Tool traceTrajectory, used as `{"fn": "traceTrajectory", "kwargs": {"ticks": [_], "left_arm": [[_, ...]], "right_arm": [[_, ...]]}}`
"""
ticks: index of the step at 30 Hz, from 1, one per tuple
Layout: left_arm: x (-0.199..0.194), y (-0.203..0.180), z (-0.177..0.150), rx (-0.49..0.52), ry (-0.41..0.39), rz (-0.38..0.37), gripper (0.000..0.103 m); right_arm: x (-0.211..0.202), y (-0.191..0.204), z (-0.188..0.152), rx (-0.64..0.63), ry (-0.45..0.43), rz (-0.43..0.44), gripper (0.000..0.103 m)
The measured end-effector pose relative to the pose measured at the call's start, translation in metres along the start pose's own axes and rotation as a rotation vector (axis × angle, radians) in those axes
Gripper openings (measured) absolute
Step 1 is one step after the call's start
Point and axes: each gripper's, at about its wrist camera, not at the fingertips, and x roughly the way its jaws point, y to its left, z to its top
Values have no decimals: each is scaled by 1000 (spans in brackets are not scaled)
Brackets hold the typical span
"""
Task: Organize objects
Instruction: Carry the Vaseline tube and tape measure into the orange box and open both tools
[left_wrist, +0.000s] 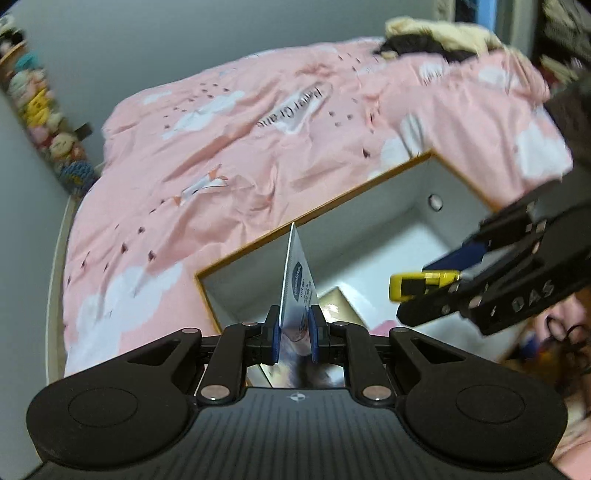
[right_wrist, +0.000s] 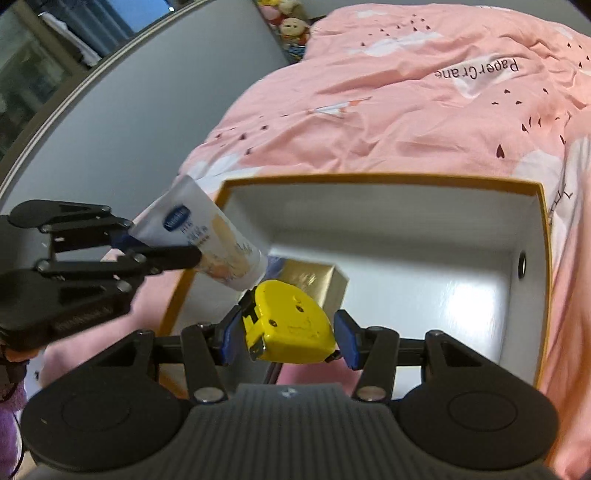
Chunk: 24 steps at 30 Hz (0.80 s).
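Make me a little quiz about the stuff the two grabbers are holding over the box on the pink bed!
1. True or false: the left gripper is shut on a white lotion tube.
2. What colour is the tape measure in the right gripper? A red, B yellow, C green.
3. Fill in: inside the open box already lies a ____-coloured small carton.

Key: 1 true; 2 B; 3 gold.
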Motion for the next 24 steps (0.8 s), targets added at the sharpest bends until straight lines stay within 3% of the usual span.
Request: {"fn": "traceTrajectory", "kwargs": {"ticks": [9, 16, 20, 24], "left_arm": [[59, 4, 3, 228, 22, 51, 17], [86, 7, -9, 312, 35, 71, 18], [89, 13, -11, 285, 49, 83, 20], [78, 20, -8, 222, 2, 109, 27]], "right_arm": [[38, -20, 25, 26, 38, -23, 54], [54, -20, 34, 6, 56, -39, 54], [64, -20, 40, 4, 67, -49, 54], [71, -11, 49, -20, 55, -60, 54]]}}
